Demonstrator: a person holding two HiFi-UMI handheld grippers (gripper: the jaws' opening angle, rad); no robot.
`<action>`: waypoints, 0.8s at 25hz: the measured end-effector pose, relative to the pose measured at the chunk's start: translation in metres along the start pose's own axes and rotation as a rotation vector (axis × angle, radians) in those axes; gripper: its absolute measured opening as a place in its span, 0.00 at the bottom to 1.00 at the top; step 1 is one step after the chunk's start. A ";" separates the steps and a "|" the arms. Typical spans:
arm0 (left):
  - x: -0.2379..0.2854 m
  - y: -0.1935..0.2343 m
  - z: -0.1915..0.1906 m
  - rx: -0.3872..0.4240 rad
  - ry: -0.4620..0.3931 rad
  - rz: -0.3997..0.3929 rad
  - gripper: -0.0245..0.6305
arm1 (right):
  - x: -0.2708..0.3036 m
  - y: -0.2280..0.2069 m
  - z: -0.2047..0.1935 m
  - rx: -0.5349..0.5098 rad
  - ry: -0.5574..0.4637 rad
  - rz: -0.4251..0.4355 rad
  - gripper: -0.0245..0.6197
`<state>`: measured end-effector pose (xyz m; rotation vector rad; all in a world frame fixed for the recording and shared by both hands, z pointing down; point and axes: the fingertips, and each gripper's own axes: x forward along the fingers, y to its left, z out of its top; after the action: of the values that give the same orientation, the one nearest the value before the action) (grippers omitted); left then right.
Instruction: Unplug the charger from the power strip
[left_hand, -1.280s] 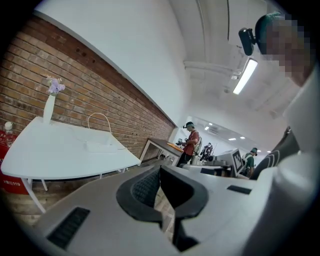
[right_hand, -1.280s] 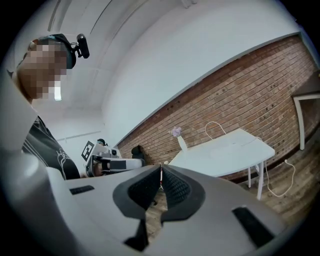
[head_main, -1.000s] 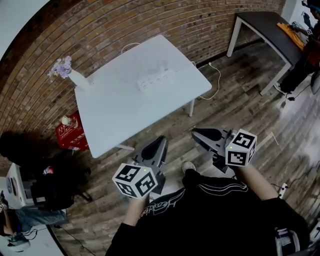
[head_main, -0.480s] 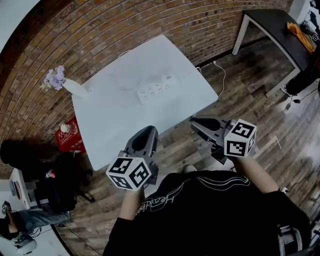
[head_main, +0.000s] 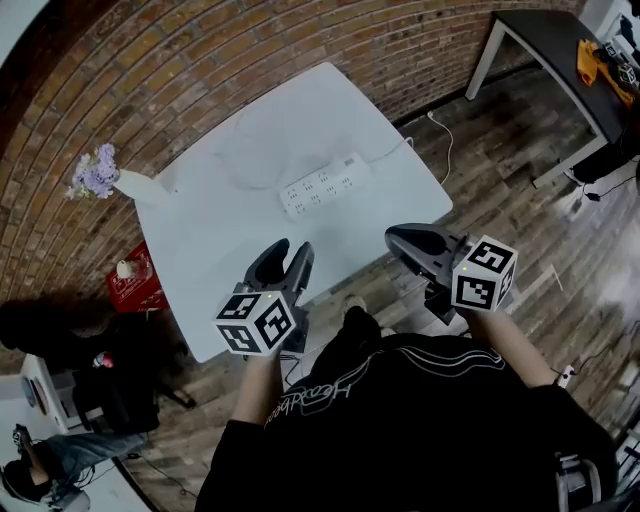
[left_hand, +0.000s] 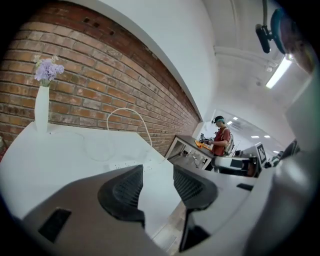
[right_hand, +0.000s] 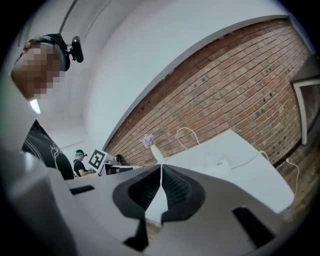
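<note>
The power strip (head_main: 322, 184) lies toward the worktop's (head_main: 225, 235) right edge. Its charger is too small to make out. The charger is probably light, rigid and tightly seated, so pinch its body and pin the strip. The left gripper's (head_main: 292, 250) empty jaws are opening, and the right gripper's (head_main: 393, 239) are pressed together.

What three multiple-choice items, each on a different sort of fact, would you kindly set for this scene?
1. Where does the slim white vase of purple flowers stand?
A. On the white rectangular table, at its corner by the red brick wall
B. On a windowsill
C. Inside a box
2. What colour is the long plastic power strip?
A. Black
B. White
C. Red
3. How do the jaws of the right gripper stand?
A. Wide apart
B. Clamped on a plug
C. Together, empty
Answers: 1 A, the head view shows it at the table's edge near the bricks; 2 B, it matches the tabletop; 3 C, its pads meet with nothing between.
</note>
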<state>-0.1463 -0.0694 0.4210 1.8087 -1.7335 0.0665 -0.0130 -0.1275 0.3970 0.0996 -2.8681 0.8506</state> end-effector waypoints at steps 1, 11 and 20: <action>0.009 0.009 0.001 -0.004 0.020 -0.005 0.30 | 0.006 -0.006 0.003 0.009 -0.005 -0.014 0.04; 0.081 0.104 -0.013 -0.065 0.228 -0.002 0.35 | 0.058 -0.049 0.018 0.051 -0.006 -0.114 0.04; 0.128 0.147 -0.030 -0.162 0.335 -0.033 0.35 | 0.084 -0.069 0.014 0.062 0.010 -0.166 0.04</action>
<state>-0.2525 -0.1602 0.5604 1.6035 -1.4312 0.1979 -0.0905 -0.1945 0.4359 0.3343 -2.7773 0.9031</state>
